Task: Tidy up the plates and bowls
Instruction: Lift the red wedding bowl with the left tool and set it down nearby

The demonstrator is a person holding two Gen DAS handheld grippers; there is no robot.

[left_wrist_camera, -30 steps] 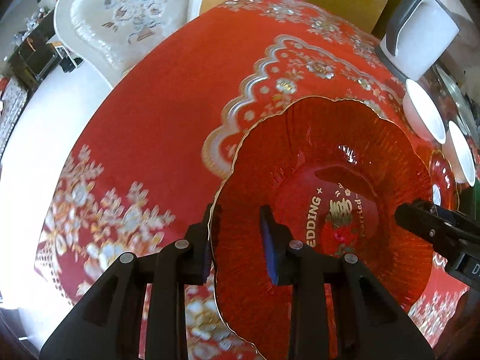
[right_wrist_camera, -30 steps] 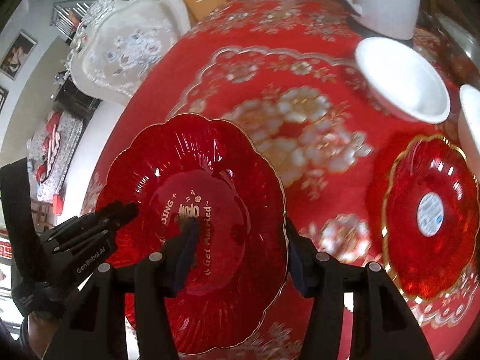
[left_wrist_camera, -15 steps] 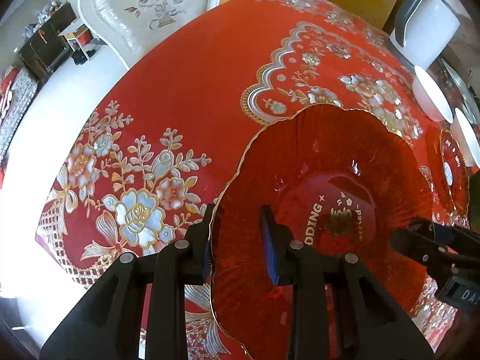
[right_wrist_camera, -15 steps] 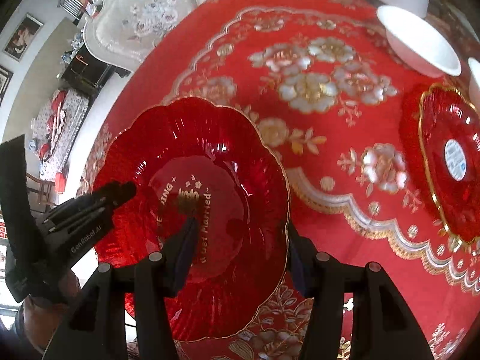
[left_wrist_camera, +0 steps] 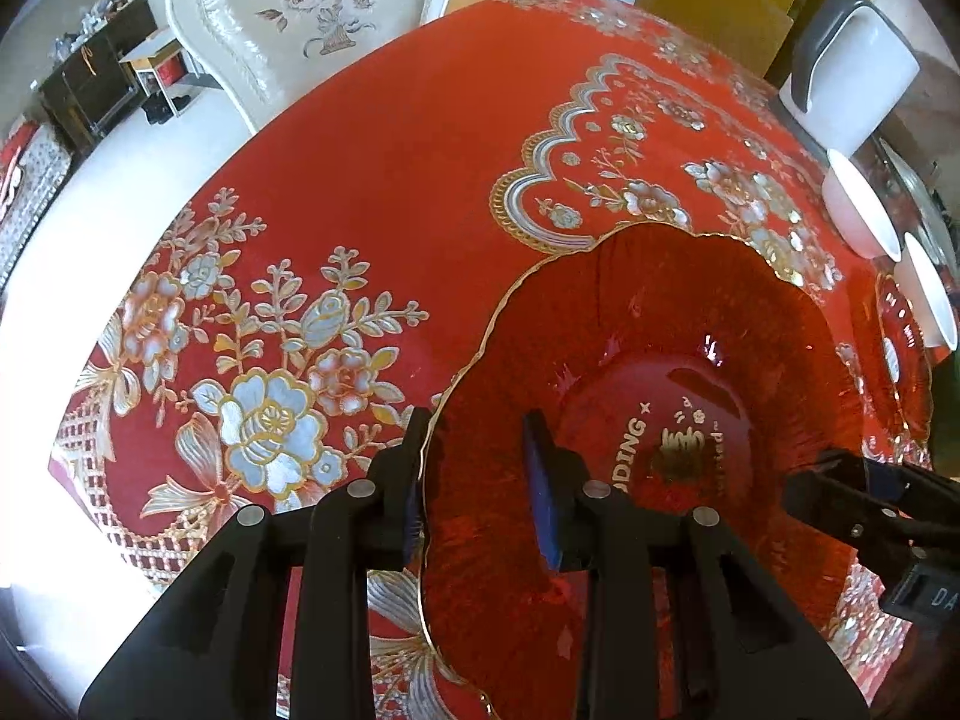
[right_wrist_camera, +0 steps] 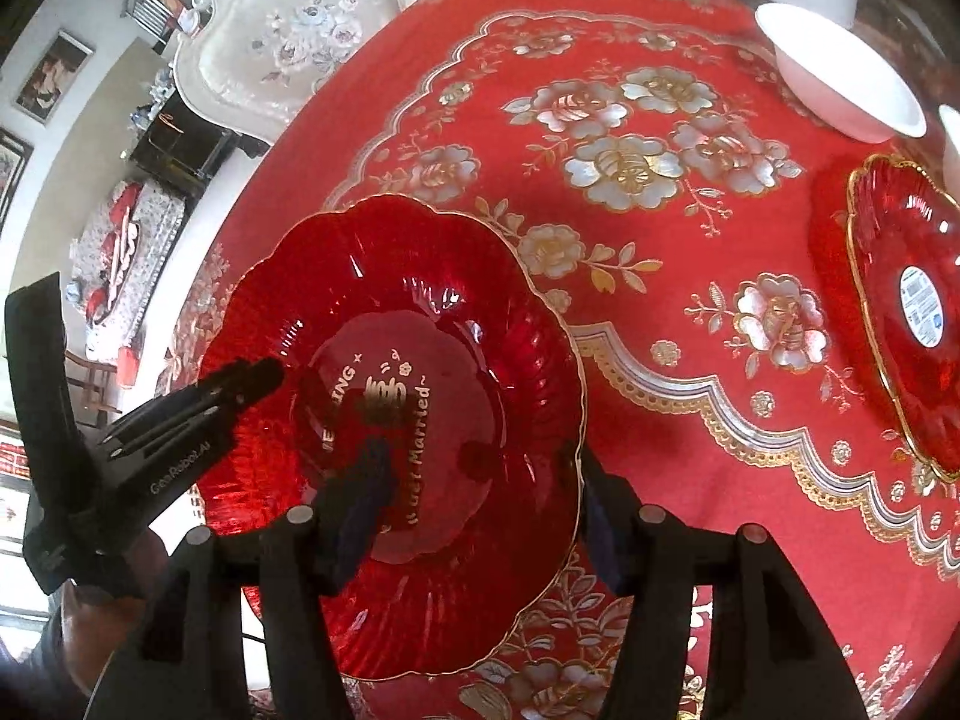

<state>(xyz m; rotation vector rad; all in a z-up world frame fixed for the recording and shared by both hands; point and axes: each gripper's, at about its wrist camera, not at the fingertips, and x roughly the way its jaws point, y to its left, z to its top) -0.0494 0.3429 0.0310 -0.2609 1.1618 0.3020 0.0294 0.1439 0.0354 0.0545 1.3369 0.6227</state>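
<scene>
Left wrist view: the left hand-held gripper (left_wrist_camera: pixel 480 480) straddles the near rim of the red scalloped plate (left_wrist_camera: pixel 660 312), one finger outside the gilt edge and one inside the well, at a narrow gap. The pads look set against the rim, though contact on the inner side is hard to confirm. The right hand-held gripper (left_wrist_camera: pixel 840 498) takes the opposite rim, presumably so that the wide, shallow plate stays level over the tabletop (left_wrist_camera: pixel 372 168).

Right wrist view: the right hand-held gripper (right_wrist_camera: pixel 480 498) likewise straddles the plate's (right_wrist_camera: pixel 420 276) edge; its jaws have just been opening, and the rim now sits loosely between them, which suggests release. The plate lies low over the tablecloth, near the front edge. A second red plate (right_wrist_camera: pixel 888 252) and a white bowl (right_wrist_camera: pixel 840 90) wait well apart.
</scene>
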